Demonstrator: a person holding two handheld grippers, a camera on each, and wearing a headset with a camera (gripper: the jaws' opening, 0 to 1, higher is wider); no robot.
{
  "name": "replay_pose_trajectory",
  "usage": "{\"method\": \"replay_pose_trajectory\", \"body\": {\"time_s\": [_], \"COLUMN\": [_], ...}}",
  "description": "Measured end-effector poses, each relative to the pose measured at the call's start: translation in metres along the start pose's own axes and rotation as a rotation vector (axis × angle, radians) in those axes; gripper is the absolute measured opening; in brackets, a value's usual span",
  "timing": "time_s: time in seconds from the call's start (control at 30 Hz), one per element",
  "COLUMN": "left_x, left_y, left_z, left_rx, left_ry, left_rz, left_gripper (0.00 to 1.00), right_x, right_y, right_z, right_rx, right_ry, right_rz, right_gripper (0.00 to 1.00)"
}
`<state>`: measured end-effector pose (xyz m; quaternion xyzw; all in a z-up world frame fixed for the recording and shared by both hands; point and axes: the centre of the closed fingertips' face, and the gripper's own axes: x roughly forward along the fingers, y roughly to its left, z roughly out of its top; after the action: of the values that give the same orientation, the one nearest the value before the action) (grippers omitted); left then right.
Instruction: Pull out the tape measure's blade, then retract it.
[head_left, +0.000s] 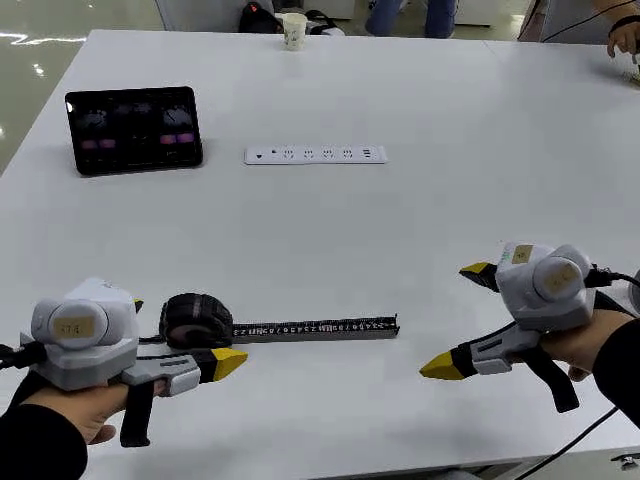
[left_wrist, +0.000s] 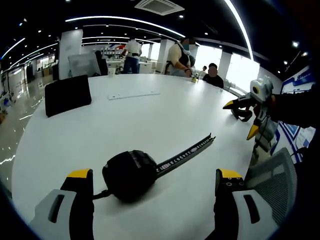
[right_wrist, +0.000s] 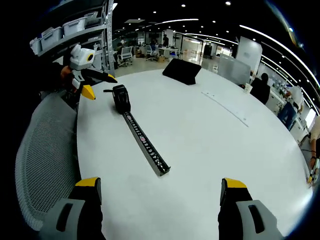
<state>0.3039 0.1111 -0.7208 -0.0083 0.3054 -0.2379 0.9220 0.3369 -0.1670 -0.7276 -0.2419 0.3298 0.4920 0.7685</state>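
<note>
Since the blade (head_left: 315, 328) lies drawn out of the tape measure's case (head_left: 197, 320) and flat on the white table (head_left: 450, 200), I judge that the first half of the task is done, at least to a moderate length. The retracting is not yet done.

The blade runs from the case in a straight line toward the right gripper (head_left: 458, 318), and its end hook (head_left: 394, 324) is the point farthest from the case. Nothing holds the blade, neither a jaw nor a hand, so I suppose that a lock on the case is keeping it out; the lock itself I cannot make out.

The left gripper (left_wrist: 153, 175) is just beside the case, with its jaws spread wide. In the left gripper view the case sits between the two yellow tips, a little ahead of them, and the pads do not seem to touch it. The right gripper is well apart from the case, beyond the hook, and its jaws are also spread, with nothing between them.

What is left, in my opinion, is to steady the case, release the lock and let the blade run back in, perhaps guiding the hook so that it does not whip.

Far from the case, at the other side of the table, there are a dark tablet (head_left: 133, 128), a white power strip (head_left: 315, 154) and a paper cup (head_left: 293, 30); they have no part in the work.
</note>
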Motion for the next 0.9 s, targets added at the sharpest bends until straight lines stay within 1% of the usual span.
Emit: {"method": "replay_pose_trajectory", "body": {"time_s": [0.03, 0.1, 0.13, 0.2, 0.23, 0.27, 0.3, 0.37, 0.4, 0.47, 0.53, 0.6, 0.63, 0.7, 0.8, 0.87, 0.9], "left_x": [0.001, 0.005, 0.006, 0.008, 0.009, 0.011, 0.012, 0.014, 0.015, 0.018, 0.02, 0.023, 0.023, 0.025, 0.03, 0.033, 0.034], "left_y": [-0.002, -0.004, -0.003, 0.0, 0.003, 0.005, 0.007, 0.01, 0.011, 0.013, 0.011, 0.014, 0.012, 0.016, 0.017, 0.018, 0.019], "left_z": [-0.001, -0.002, -0.002, 0.0, 0.0, 0.0, 0.001, 0.003, 0.004, 0.007, 0.009, 0.01, 0.011, 0.013, 0.012, 0.011, 0.01], "left_rx": [-0.007, 0.002, 0.003, -0.021, -0.035, -0.037, -0.035, -0.026, -0.024, -0.018, -0.013, -0.004, 0.004, 0.011, 0.026, 0.014, 0.007], "left_ry": [0.002, -0.003, -0.005, -0.02, -0.027, -0.026, -0.029, -0.037, -0.042, -0.06, -0.067, -0.064, -0.065, -0.077, -0.086, -0.086, -0.085], "left_rz": [-0.007, -0.001, 0.007, 0.028, 0.049, 0.058, 0.075, 0.092, 0.1, 0.103, 0.101, 0.115, 0.123, 0.157, 0.181, 0.194, 0.203], "left_gripper": [0.99, 0.99, 0.99, 0.99, 0.99, 0.99, 0.99, 0.99, 0.99, 0.99, 0.99, 0.99, 0.99, 0.99, 0.99, 0.99, 0.99], "right_x": [0.001, 0.004, 0.005, 0.008, 0.01, 0.012, 0.015, 0.018, 0.021, 0.025, 0.03, 0.034, 0.036, 0.038, 0.04, 0.041, 0.042], "right_y": [-0.001, -0.003, -0.004, -0.004, -0.004, -0.004, -0.005, -0.004, -0.005, -0.006, -0.006, -0.007, -0.007, -0.008, -0.008, -0.01, -0.008], "right_z": [-0.001, -0.001, -0.002, -0.001, -0.001, -0.002, -0.001, 0.0, 0.001, 0.003, 0.002, 0.002, 0.003, 0.005, 0.009, 0.011, 0.013], "right_rx": [-0.002, -0.008, -0.011, -0.02, -0.028, -0.035, -0.043, -0.057, -0.083, -0.111, -0.138, -0.164, -0.182, -0.197, -0.221, -0.227, -0.221], "right_ry": [0.004, 0.018, 0.021, 0.029, 0.036, 0.042, 0.046, 0.048, 0.041, 0.036, 0.054, 0.07, 0.071, 0.075, 0.078, 0.082, 0.072], "right_rz": [0.001, 0.006, 0.008, 0.017, 0.021, 0.025, 0.027, 0.034, 0.043, 0.044, 0.062, 0.073, 0.078, 0.086, 0.109, 0.123, 0.143], "right_gripper": [0.99, 0.99, 0.99, 0.99, 0.99, 0.99, 0.99, 0.99, 0.99, 0.99, 0.99, 0.99, 0.99, 0.99, 0.99, 0.99, 0.99]}}
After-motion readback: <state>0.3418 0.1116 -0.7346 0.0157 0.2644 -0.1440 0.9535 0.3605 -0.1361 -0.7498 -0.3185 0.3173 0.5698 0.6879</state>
